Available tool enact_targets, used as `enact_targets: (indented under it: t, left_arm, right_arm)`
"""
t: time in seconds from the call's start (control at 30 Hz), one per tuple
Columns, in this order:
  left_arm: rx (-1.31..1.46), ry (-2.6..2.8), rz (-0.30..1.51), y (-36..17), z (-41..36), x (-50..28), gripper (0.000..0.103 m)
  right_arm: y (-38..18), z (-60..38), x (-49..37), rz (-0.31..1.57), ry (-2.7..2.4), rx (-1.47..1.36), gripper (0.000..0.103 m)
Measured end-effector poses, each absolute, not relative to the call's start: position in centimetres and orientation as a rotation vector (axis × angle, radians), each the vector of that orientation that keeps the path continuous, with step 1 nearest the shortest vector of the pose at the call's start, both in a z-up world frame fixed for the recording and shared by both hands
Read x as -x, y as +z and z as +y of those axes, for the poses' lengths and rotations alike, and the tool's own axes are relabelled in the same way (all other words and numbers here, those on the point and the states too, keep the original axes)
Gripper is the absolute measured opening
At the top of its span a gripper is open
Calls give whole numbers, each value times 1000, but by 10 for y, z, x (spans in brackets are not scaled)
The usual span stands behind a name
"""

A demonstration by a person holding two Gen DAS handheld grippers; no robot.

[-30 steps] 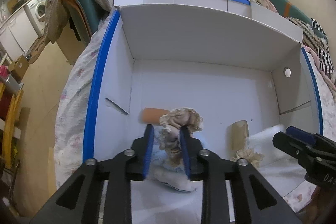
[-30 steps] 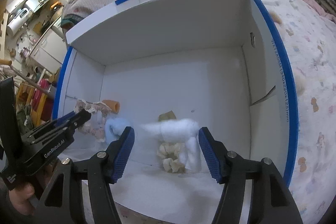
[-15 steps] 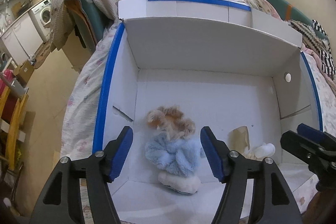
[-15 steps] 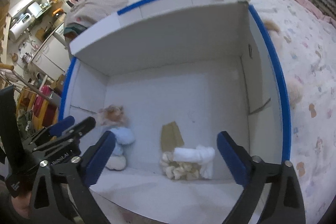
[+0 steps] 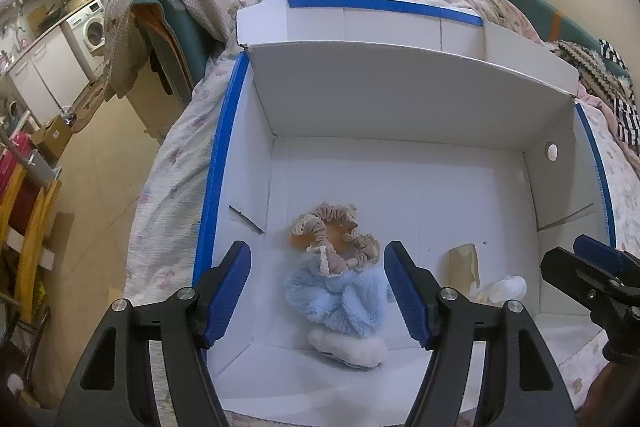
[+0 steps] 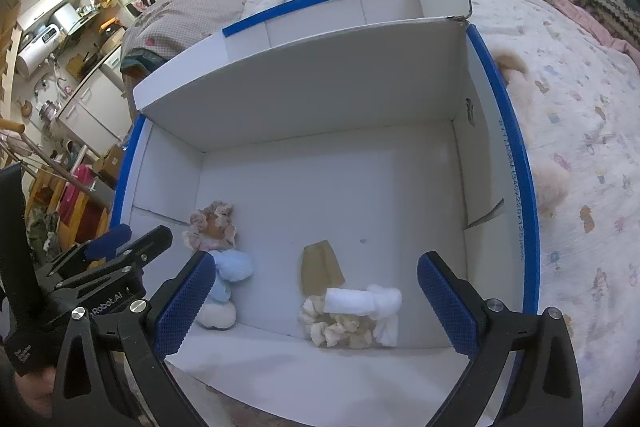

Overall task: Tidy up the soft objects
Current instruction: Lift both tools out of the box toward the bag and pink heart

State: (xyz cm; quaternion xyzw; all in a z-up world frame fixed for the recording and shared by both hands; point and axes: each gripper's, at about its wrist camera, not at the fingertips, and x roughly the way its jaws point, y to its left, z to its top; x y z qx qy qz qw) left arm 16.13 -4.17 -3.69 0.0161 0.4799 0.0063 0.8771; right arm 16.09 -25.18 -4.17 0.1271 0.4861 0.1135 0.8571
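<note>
Evidently light and limp, the frilled beige scrunchie point(image 5: 334, 241) lies on the blue plush scrunchie point(image 5: 340, 297); left gripper point(image 5: 318, 293) and right gripper point(image 6: 314, 301) stand open, empty; pinch the gathered frill.

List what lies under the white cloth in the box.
A cream scrunchie lies under the white cloth, beside a tan piece. Whatever is beneath the scrunchie is covered.
</note>
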Motion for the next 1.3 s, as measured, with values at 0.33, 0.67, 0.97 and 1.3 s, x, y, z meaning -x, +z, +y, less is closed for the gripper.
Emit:
enact_targets:
  t: [0.33,0.67,0.97,1.3]
  left_arm:
    - [-21,53,969,-26,-31,-149,68]
    - [-32,59,920,-8,-26,-122,68]
    - [-16,85,936,-10,-14,-95,68]
    - [-28,87,973,-22,-13,-66,69]
  right_arm:
    - [-34,-248,-148,993,245,-225,103]
    - [-17,-257,-114,956,228,-195,103]
    - [-6,-274,-85,948,175,-199,103]
    - [-24,-275,-64,1037,158,-195,103]
